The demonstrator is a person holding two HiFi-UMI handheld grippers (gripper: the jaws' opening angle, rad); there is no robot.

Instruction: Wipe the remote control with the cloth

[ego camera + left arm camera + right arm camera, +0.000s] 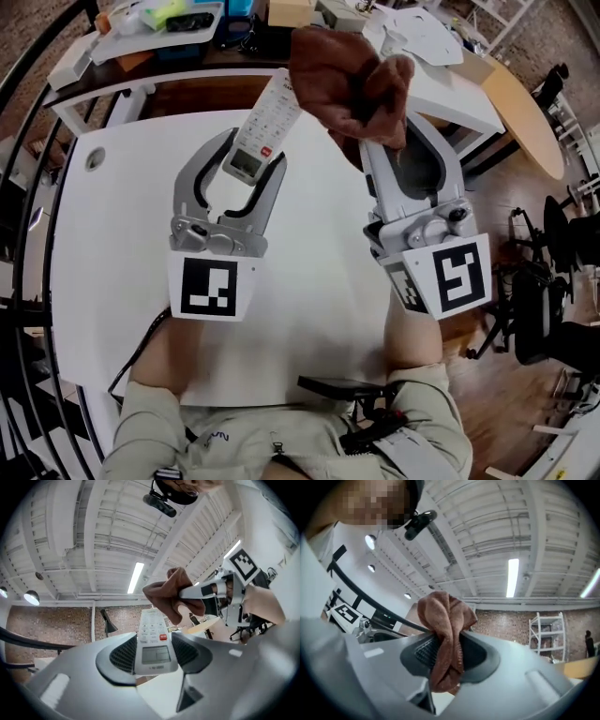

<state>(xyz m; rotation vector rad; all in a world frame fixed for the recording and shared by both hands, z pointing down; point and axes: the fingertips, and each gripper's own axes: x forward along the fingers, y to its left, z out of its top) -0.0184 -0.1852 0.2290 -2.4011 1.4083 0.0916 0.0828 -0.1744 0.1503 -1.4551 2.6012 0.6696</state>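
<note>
My left gripper [253, 161] is shut on the lower end of a white remote control [263, 128], which sticks up and away over the white table [122, 244]. In the left gripper view the remote control [153, 641] shows a small screen and a red button between the jaws of the left gripper [152, 652]. My right gripper [394, 141] is shut on a bunched brown cloth [349, 84] held beside the remote's far end. The brown cloth [446, 634] hangs between the pads of the right gripper [446, 652]. The cloth [172, 595] sits just right of the remote's tip.
A second desk [169, 37] behind the table carries trays, boxes and papers. A round wooden tabletop [525, 112] stands at the right, with black office chairs [544, 319] on the floor beyond it. A black strap [342, 386] lies at the table's near edge.
</note>
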